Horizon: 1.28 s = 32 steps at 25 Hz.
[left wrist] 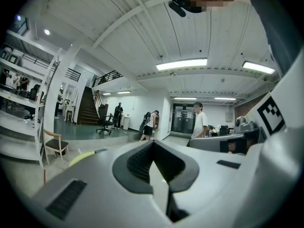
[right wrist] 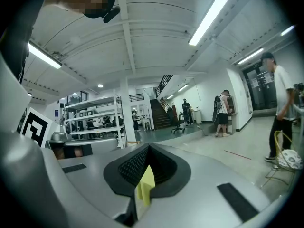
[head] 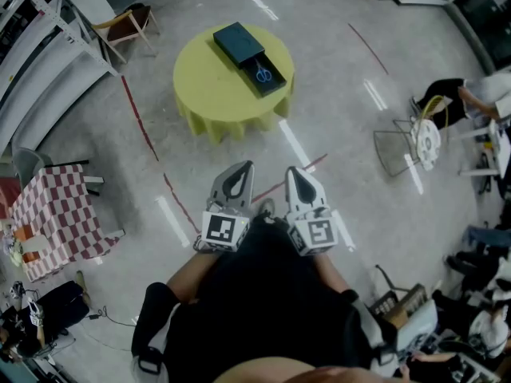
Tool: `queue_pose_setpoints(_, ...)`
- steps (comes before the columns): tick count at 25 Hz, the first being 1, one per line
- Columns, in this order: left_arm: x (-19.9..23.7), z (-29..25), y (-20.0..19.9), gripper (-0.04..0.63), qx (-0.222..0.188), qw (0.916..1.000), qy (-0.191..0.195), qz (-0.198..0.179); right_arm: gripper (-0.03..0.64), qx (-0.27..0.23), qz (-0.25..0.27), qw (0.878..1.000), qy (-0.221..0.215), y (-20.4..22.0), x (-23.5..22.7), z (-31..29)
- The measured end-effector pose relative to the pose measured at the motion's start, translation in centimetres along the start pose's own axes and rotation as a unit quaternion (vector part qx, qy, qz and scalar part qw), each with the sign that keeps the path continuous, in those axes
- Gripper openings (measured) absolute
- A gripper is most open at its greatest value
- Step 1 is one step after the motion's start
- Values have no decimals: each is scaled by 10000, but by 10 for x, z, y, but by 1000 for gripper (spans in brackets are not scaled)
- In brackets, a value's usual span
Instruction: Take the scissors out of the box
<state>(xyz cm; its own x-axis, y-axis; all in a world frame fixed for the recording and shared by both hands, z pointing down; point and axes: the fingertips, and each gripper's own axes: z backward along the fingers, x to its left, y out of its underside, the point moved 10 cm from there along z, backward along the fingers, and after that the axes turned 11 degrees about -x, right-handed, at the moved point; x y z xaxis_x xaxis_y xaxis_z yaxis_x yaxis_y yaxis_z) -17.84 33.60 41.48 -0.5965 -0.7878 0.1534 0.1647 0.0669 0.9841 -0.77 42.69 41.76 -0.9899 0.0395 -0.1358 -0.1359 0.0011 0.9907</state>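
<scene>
My left tongs [head: 239, 172] and right tongs [head: 299, 174] are both squeezed shut and empty. The scissors [head: 263, 74] lie in the open box [head: 239, 45] on the yellow bench [head: 204, 94]. They are far ahead, about midway between my tongs.

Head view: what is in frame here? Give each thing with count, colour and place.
round table: one, yellow-green cloth, upper centre
box: one, dark, on the round table, tray slid out
scissors: one pair, blue handles, lying in the box's tray
chair: one, wooden, left of the round table
checked table: one, red and white, left edge
floor tape: several strips, red, on the grey floor
left gripper: one, grey, lower centre, jaws together, empty
right gripper: one, grey, beside the left, jaws together, empty
</scene>
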Motion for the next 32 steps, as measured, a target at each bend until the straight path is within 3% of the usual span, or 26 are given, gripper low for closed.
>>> queue_pose_setpoints(17,-51,-33,15,-8,56,9986,-494,-177,-3,134,-139,9983,-544,4,-62,7)
queue_pose_setpoints(26,-37,-55,26,-7,143,9975,-688,-43,-3,236,-110,9980,-580,10,-77,-21)
queue_pose_setpoints(30,-19,-81,29,-6,136,9979,-581,-235,-3,263,-86,9979,-587,11,-87,-48)
queue_pose_setpoints(32,-9,-97,30,-6,110,9982,-584,-115,-3,262,-107,9977,-609,13,-91,-64)
